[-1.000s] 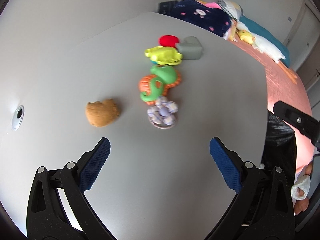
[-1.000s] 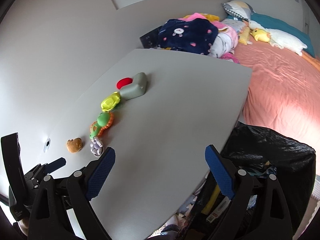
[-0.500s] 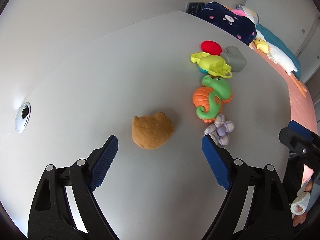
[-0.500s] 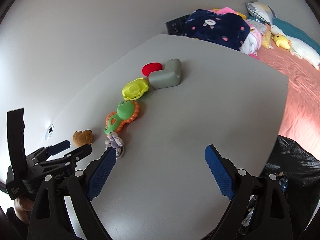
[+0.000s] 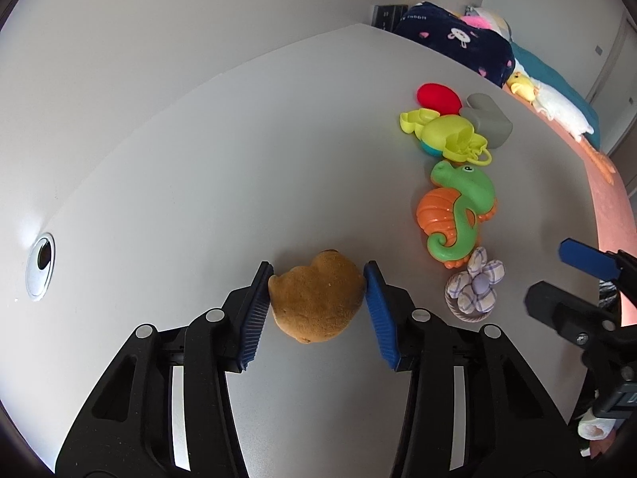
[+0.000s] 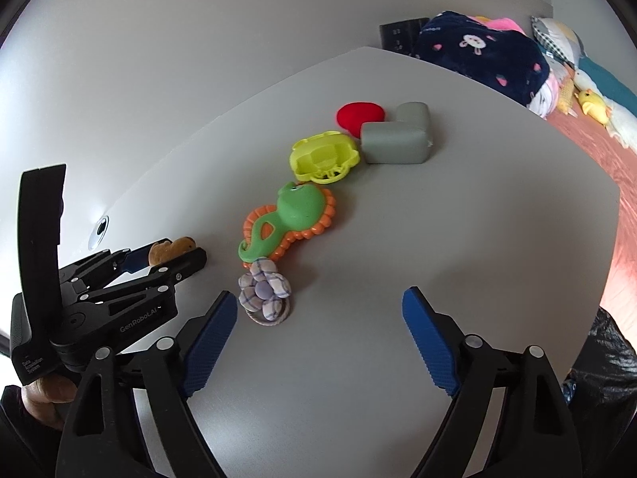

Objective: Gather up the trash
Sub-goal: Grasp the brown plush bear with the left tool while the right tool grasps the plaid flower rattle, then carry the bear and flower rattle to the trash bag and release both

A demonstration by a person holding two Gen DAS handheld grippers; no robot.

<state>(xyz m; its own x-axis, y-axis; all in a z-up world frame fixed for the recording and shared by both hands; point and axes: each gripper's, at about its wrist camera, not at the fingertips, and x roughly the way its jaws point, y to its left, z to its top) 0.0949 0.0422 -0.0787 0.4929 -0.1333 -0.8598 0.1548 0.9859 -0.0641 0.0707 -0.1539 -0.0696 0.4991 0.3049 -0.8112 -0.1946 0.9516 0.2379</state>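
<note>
A brown plush toy (image 5: 318, 306) lies on the grey table (image 5: 199, 179). My left gripper (image 5: 318, 275) is closing around it, and both blue pads touch its sides. The right wrist view shows the same toy (image 6: 171, 249) poking out between the left gripper's fingers (image 6: 175, 267). My right gripper (image 6: 320, 296) hovers over the table, its jaws closing a little with nothing between them. A purple checked cloth flower (image 6: 264, 288) lies just beyond its left finger.
Beyond the flower a row of toys runs away from me: a green and orange seahorse (image 6: 290, 219), a yellow-green toy (image 6: 324, 155), a red piece (image 6: 360, 115) and a grey L-shaped block (image 6: 398, 139). A black bag (image 6: 601, 394) hangs off the table's right edge. A bed with bedding (image 6: 477, 51) lies behind.
The left gripper moved forward over the brown toy and closed from wide open onto its sides. The right gripper moved left and forward along the table toward the toy row.
</note>
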